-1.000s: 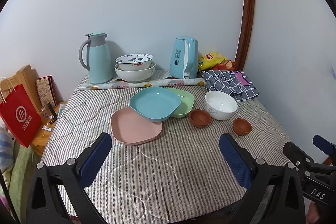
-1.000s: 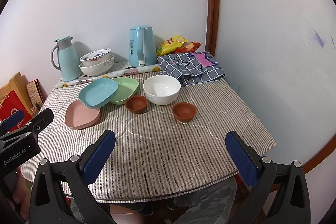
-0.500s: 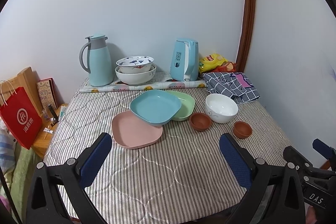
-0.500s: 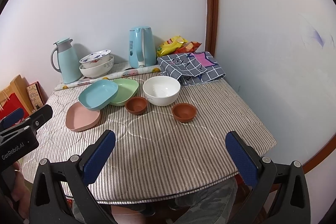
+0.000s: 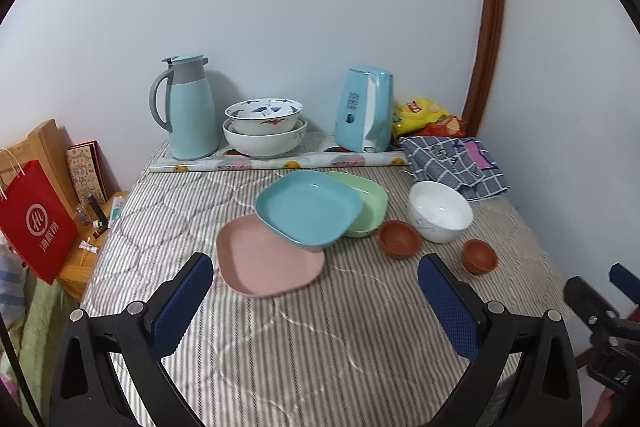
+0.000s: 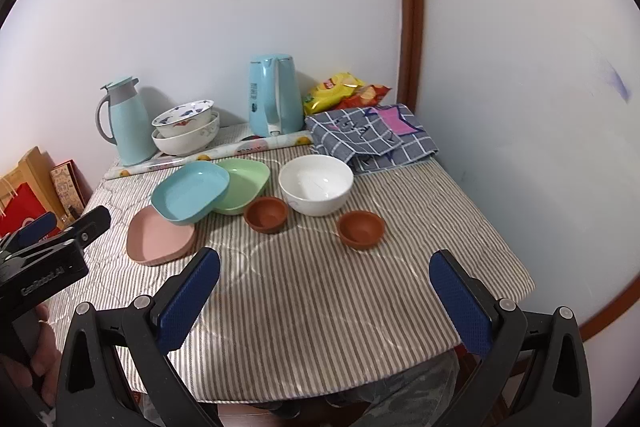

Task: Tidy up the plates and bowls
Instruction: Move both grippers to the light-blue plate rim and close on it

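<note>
A blue plate (image 5: 307,213) (image 6: 190,191) lies tilted across a pink plate (image 5: 266,265) (image 6: 158,237) and a green plate (image 5: 370,201) (image 6: 244,185) on the striped table. A white bowl (image 5: 440,211) (image 6: 316,185) and two small brown bowls (image 5: 399,239) (image 5: 479,256) (image 6: 266,214) (image 6: 360,228) stand to their right. My left gripper (image 5: 316,275) is open and empty, held back above the table's near part. My right gripper (image 6: 324,271) is open and empty, also well short of the dishes. Each gripper shows at the edge of the other's view.
Against the wall stand a teal thermos (image 5: 188,107), two stacked patterned bowls (image 5: 264,131), a blue kettle (image 5: 364,109), snack bags (image 5: 424,113), a rolled mat (image 5: 280,161) and a folded checked cloth (image 5: 452,159). A red bag (image 5: 34,223) stands left of the table.
Both views have shifted slightly, the scene sitting a little lower in the left wrist view. The dishes have not moved. Both grippers stay open.
</note>
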A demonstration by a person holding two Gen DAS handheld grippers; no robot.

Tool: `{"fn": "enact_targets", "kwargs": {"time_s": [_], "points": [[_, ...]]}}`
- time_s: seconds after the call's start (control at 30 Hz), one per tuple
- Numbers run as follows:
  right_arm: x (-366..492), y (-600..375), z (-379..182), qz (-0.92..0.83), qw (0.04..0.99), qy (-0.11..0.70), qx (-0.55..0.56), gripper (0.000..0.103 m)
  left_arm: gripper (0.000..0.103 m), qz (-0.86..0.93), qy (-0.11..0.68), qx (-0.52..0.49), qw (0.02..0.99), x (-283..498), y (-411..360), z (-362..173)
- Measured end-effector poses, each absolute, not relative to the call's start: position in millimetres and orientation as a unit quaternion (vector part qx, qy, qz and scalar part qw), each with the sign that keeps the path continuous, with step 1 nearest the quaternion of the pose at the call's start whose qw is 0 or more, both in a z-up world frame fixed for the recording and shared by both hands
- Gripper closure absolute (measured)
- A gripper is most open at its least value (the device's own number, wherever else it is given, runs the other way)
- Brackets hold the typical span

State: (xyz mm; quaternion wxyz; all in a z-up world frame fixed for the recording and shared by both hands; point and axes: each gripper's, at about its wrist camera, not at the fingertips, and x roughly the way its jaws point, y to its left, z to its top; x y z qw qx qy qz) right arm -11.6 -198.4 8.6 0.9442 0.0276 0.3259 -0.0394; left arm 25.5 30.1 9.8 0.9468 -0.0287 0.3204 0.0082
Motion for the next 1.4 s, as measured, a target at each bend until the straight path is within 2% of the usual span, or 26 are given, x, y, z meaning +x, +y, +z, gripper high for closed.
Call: {"fn": "enact_targets", "kwargs": {"time_s": [0.57,0.83,0.97,1.2,1.27,1.4], "points": [[71.5,-184.0,10.6,-0.008,0.941,0.333,0.058,0.001,0.001,0.043,0.363,-0.062,0.929,108.2,84.9,-14.1],[123.0,-171.1,-11.6,0.014,0.933,0.354,0.061,0.004,0.007,0.053,0.396,-0.069,0.914,148.9,101.4,-41.5],[147.2,-158.0,-19.4,0.034,0.930,0.364,0.041,0.008,0.008,0.056,0.407,-0.069,0.909,160.4,107.1,-54.6],[193.5,-136.9,-34.5,0.061,0.926,0.372,0.001,0.013,0.019,0.053,0.431,-0.091,0.896,184.3,112.1,-78.7],[207.5,-133.9,-41.8,0.073,0.921,0.382,0.002,0.021,0.021,0.052,0.436,-0.099,0.893,191.3,111.2,-83.6],[231.8,-125.5,-56.3,0.081,0.917,0.392,-0.008,0.022,0.022,0.037,0.445,-0.114,0.887,201.1,110.4,-90.8]]}}
